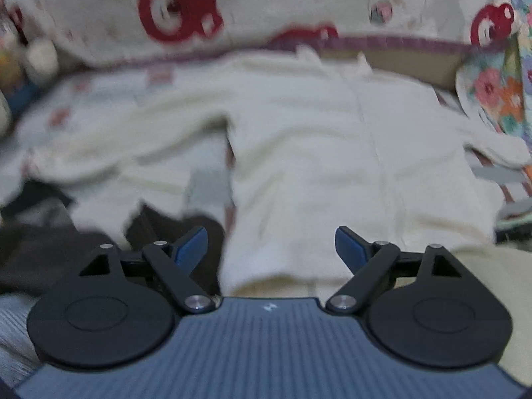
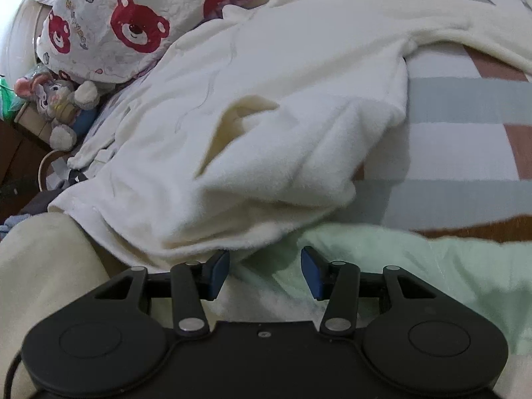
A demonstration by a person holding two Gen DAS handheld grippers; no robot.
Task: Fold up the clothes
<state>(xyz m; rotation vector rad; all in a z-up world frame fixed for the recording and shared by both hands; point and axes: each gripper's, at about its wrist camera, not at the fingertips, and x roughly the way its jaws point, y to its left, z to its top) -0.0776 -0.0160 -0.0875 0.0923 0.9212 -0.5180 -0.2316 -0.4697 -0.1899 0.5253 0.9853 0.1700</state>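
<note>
Cream fleece garment (image 1: 316, 153) spread flat across a bed, filling most of both views. Long sleeves stretched out to either side; a faint seam running down the middle of the body. Near hem bunched into soft folds close to the right tool in the right wrist view.

Left tool (image 1: 271, 247) hovering over the near hem of the garment, blue-padded fingers (image 1: 191, 249) spread wide apart, nothing pinched between them. Cloth visible in the gap, not gripped. Left wrist view blurred throughout.

Right tool (image 2: 265, 272) low over the near edge of the bed, fingers (image 2: 217, 274) apart with a clear gap, nothing clamped. Below the gap, pale green fabric (image 2: 415, 266) and the edge of the cream garment just beside it. Whether the finger tips touch the cloth cannot be told.

Bed cover (image 2: 465, 139) under the garment, patterned in pale grey, white and reddish-brown blocks. At the far side, behind the collar, a white quilted cushion (image 2: 109, 23) printed with red bear faces, also seen in the left wrist view (image 1: 266, 6). Grey stuffed toy (image 2: 61, 106) propped at the left edge of the bed beside that cushion. Floral cloth (image 1: 495, 93) in orange, pink and green at the right edge of the left wrist view, near the end of one sleeve. Dark fabric (image 1: 40, 256) lying at the lower left of that view, beside the other sleeve.
</note>
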